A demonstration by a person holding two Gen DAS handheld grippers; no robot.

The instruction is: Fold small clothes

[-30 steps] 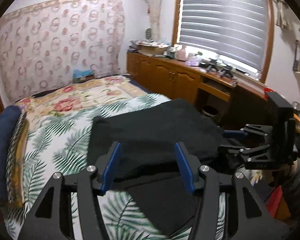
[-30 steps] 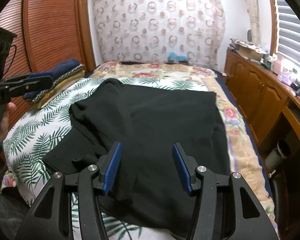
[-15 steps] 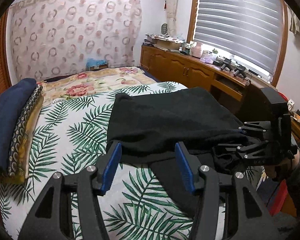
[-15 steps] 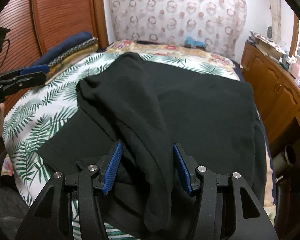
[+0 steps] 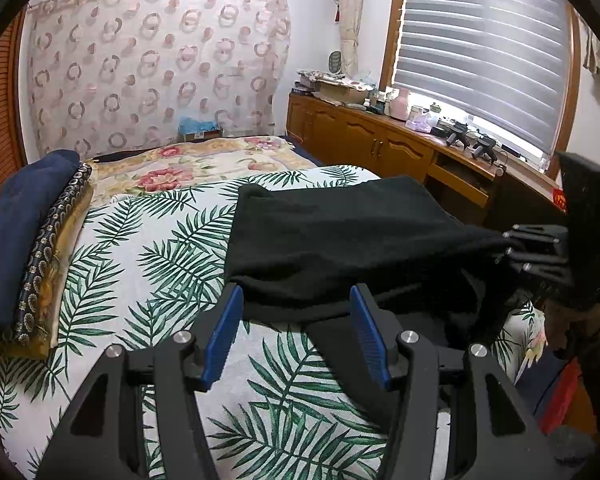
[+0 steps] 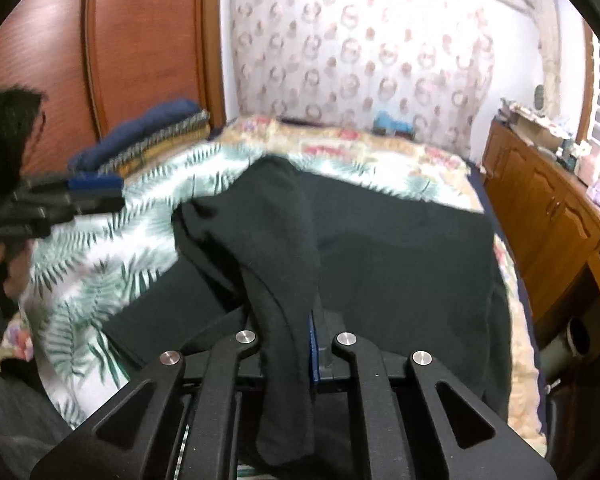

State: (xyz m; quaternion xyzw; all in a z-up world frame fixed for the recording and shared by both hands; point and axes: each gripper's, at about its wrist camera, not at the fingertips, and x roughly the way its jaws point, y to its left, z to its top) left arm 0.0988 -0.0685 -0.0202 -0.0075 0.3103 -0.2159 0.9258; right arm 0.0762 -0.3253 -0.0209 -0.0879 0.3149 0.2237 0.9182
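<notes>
A black garment [image 5: 340, 240] lies spread on the palm-leaf bed sheet [image 5: 148, 264]. My left gripper [image 5: 296, 336] hovers open over the garment's near edge, with nothing pressed between its blue pads [image 5: 224, 336]. In the right wrist view, a long fold of the same black garment [image 6: 284, 264] runs down between the jaws of my right gripper [image 6: 300, 344], which are closing tight on it. From the left wrist view, the right gripper [image 5: 540, 256] is at the bed's right side, pulling the cloth taut. The left gripper [image 6: 80, 196] shows at the left of the right wrist view.
A folded stack of navy and patterned cloth [image 5: 24, 248] sits on the bed's left side. Wooden cabinets [image 5: 380, 148] with clutter on top run under the window at the right. A wooden wardrobe [image 6: 140, 60] stands to the left. A bin [image 6: 572, 340] is beside the bed.
The right gripper has gone from open around the fold to shut on it. The left gripper dropped lower toward the garment's edge early on, then held still.
</notes>
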